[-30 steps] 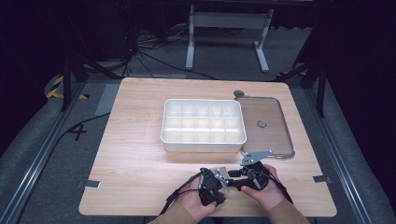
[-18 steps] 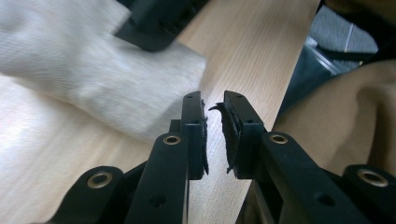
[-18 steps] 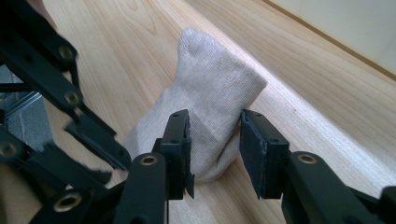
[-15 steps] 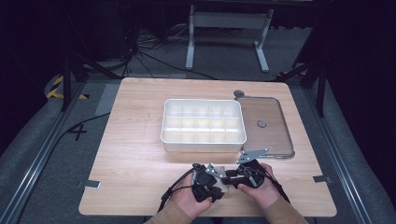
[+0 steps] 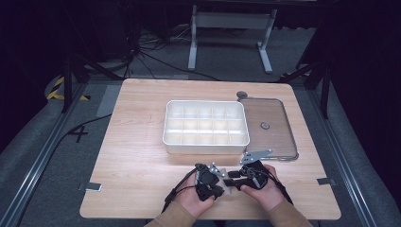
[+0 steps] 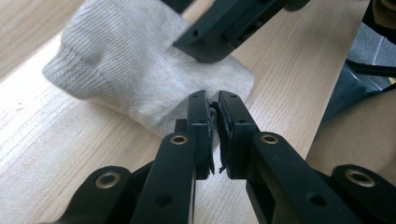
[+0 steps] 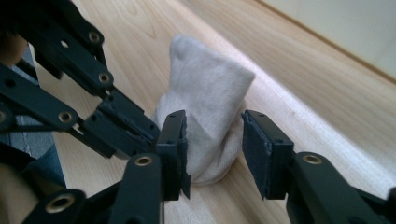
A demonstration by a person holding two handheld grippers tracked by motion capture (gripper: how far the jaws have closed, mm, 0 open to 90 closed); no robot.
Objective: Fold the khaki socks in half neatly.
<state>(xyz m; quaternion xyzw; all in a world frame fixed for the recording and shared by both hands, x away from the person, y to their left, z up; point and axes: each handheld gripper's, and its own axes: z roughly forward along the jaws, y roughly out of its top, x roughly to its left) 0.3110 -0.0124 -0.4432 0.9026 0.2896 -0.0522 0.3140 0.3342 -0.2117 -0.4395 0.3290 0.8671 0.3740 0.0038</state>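
Near the front edge of the table [image 5: 142, 189], a pale sock [image 6: 140, 74] lies between the two grippers. The left gripper [image 6: 213, 122] is pinched tight on the sock's edge; the right gripper [image 7: 212, 140] stands spread around the other end (not squeezing it). The white divided tray [image 5: 206, 126] sits just beyond.

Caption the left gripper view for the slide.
Left hand-held gripper pinches the edge of a grey knit sock on the wooden table.
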